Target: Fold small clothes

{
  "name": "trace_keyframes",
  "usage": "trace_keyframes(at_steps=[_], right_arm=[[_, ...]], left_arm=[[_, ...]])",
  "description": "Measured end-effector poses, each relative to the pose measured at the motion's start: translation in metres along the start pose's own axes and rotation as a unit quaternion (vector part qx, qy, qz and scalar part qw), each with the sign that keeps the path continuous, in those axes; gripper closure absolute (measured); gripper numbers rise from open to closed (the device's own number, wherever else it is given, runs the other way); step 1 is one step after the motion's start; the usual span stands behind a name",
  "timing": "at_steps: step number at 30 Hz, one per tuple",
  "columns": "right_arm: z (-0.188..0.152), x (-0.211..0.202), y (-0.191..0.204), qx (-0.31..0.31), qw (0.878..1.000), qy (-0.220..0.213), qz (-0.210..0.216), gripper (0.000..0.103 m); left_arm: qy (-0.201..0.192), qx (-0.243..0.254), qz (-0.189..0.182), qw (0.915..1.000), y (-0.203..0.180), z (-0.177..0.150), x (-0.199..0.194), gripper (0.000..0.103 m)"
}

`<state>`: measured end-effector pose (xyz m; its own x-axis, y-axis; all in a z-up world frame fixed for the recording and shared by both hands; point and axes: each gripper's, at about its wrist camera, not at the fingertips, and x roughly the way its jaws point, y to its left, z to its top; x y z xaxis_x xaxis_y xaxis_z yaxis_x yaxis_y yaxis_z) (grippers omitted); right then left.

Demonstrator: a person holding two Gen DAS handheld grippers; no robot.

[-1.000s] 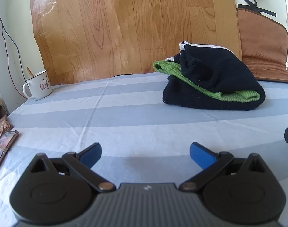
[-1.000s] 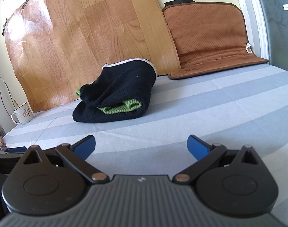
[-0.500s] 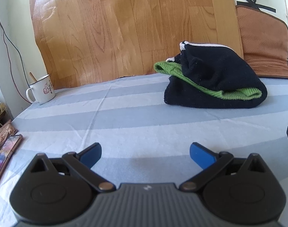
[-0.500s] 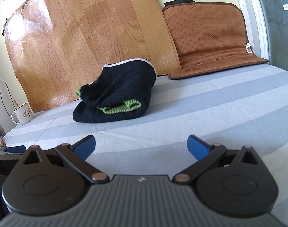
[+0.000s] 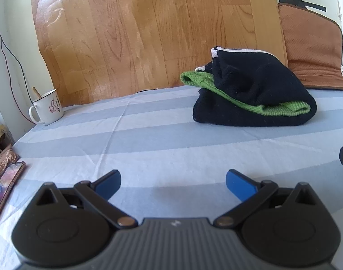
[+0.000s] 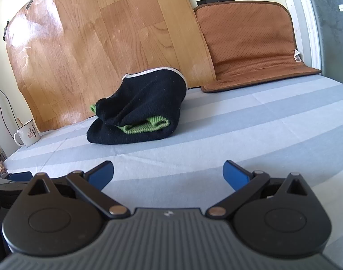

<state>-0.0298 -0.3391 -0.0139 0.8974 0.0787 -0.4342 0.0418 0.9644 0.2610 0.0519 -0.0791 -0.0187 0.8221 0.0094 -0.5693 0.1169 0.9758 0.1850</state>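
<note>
While both grippers hover low over the striped sheet:
Garment: one folded black knit bundle, green ribbing showing, right of centre.
Left gripper: two blue pads spread apart, empty.
Right gripper: same.
Mug: one white enamel, left edge.

Bright daylight, both views. Glare patches on glossy wood-pattern vinyl sheet upper left. Soft shadow on blue-and-white striped cloth surface ahead of each tool. Fisheye bending, dark corners at edges. Focus mostly sharp.
</note>
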Motion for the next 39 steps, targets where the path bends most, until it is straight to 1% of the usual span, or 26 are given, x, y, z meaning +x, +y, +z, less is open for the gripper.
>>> trace_keyframes(at_steps=[14, 39], right_arm=[[-0.0001, 0.0, -0.0004, 0.0, 1.0, -0.001, 0.0, 0.0], [-0.0003, -0.0008, -0.0008, 0.0, 1.0, -0.001, 0.001, 0.0]], left_arm=[[0.007, -0.002, 0.0, 1.0, 0.0005, 0.0001, 0.0024, 0.0], [0.008, -0.001, 0.001, 1.0, 0.0008, 0.0004, 0.0025, 0.0]])
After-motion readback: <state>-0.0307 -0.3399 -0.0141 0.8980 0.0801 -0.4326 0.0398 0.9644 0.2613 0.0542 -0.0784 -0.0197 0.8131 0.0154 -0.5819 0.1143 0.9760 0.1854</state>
